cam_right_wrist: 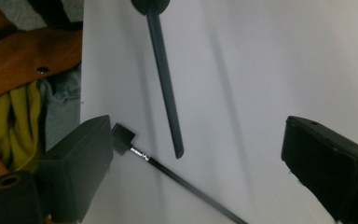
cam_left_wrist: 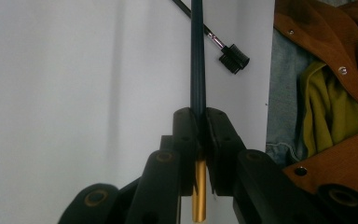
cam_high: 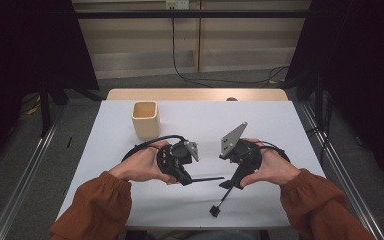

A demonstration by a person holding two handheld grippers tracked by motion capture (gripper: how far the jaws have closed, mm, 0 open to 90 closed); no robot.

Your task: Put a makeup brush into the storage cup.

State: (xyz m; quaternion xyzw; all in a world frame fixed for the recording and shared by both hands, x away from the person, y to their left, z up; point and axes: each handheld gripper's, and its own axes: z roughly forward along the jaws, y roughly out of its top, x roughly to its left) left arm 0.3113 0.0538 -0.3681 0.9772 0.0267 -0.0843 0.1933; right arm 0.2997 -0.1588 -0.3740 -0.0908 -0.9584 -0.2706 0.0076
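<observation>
My left gripper (cam_high: 186, 178) (cam_left_wrist: 200, 125) is shut on a slim dark rod (cam_high: 209, 178) (cam_left_wrist: 197, 56) with a gold end behind the jaws. The rod points right, and its tip (cam_right_wrist: 177, 148) hangs over the white table between my right gripper's jaws. My right gripper (cam_high: 231, 181) (cam_right_wrist: 198, 129) is open with nothing gripped. A thin black stick with a small square black head (cam_high: 214, 210) (cam_left_wrist: 234, 58) (cam_right_wrist: 122, 137) lies on the table near the front edge. Its shaft runs up between the right jaws.
A beige square cup (cam_high: 145, 119) stands at the back left of the white table (cam_high: 265, 125). A wooden strip (cam_high: 195, 94) edges the far side. Metal rails (cam_high: 25, 175) flank the table. The person's brown jacket (cam_left_wrist: 335, 42) is close at the front edge.
</observation>
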